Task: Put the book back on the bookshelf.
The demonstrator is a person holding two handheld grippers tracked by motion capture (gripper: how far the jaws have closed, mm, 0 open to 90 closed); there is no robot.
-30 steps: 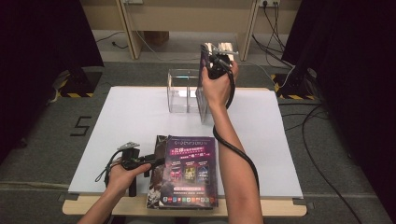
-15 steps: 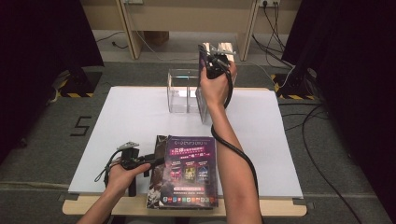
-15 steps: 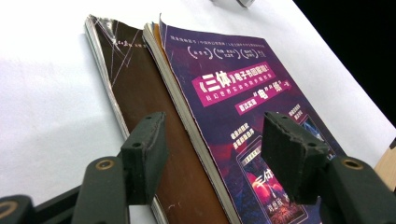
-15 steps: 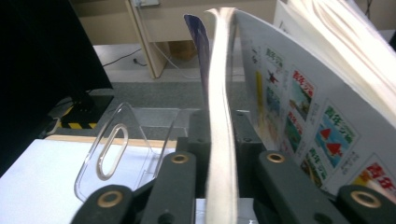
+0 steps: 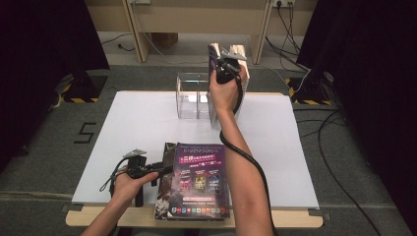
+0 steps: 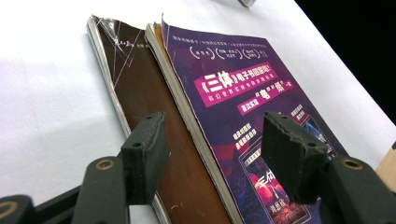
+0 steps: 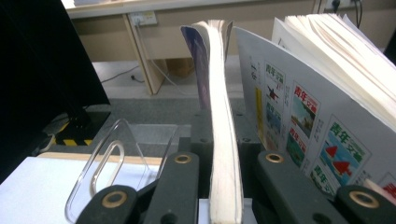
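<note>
Just then the right gripper (image 7: 219, 186) had closed on the upright magazine (image 7: 219, 116) at upper centre (probably to slot it into the clear rack (image 5: 193, 96)), while the left gripper (image 6: 210, 154) stood open.

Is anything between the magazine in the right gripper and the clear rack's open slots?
Nothing visible blocks it. The right gripper is clamped on the upright magazine beside the clear rack, whose slots look empty. Another magazine stands on its other side.

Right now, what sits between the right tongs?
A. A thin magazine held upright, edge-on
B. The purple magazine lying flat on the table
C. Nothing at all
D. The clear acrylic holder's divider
A: in the right gripper view, the right tongs are closed on the thin magazine, which stands upright next to the clear holder, with another white-covered magazine beside it.
</note>
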